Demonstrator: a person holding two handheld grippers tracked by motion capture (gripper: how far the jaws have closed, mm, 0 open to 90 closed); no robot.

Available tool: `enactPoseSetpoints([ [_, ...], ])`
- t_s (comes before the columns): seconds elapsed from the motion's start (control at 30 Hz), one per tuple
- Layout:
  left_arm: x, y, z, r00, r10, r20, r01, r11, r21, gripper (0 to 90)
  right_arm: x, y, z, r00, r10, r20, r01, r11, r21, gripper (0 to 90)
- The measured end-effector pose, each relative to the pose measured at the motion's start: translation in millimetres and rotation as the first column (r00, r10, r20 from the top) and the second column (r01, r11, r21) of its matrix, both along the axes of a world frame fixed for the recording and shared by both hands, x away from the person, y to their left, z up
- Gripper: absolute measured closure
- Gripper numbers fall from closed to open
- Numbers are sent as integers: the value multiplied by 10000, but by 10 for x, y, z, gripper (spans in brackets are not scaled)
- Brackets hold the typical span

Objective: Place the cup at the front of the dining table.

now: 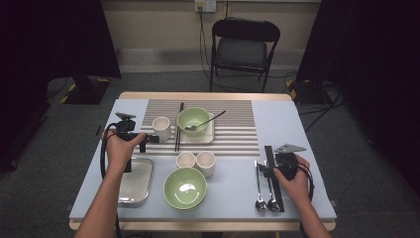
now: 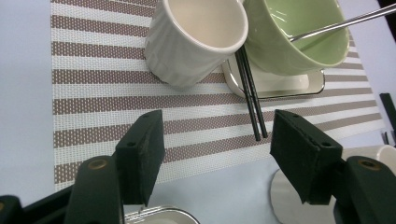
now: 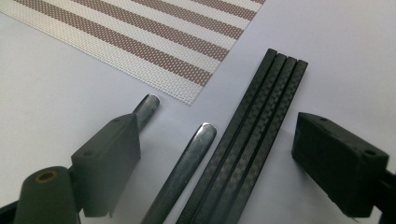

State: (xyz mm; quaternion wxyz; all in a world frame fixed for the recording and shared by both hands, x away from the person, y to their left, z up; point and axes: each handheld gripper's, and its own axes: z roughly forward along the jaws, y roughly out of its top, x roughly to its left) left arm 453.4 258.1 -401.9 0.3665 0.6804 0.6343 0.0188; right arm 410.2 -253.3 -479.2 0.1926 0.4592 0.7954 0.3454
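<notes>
Chopsticks (image 3: 252,140) between open right claw (image 3: 215,158), hand low, level

Both grippers' fingers (image 2: 140,154) apart.

Upright white ribbed cup (image 2: 196,39) on striped placemat (image 2: 93,93)

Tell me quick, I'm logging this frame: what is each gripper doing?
Left gripper: open, holding nothing, above the striped mat.
Right gripper: open, holding nothing, over a spoon handle and black chopsticks.
</notes>
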Motion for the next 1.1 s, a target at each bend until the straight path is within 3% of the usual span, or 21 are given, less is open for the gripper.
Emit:
enactPoseSetpoints([
  [0.4, -54, 42, 29, 10000, 14, 98, -14, 10000, -34, 347, 1, 0, -1, 10000, 21, 24, -21, 10000, 9, 141],
  [0.9, -119, 48, 43, 9989, -439, 171, 440, 9990, -64, 344, 1, 0, -1, 10000, 17, 24, -17, 10000, 7, 142],
  [1.1, -153, 48, 10, 9995, -297, 129, 298, 9995, -111, 344, 1, 0, -1, 10000, 18, 23, -18, 10000, 10, 141],
])
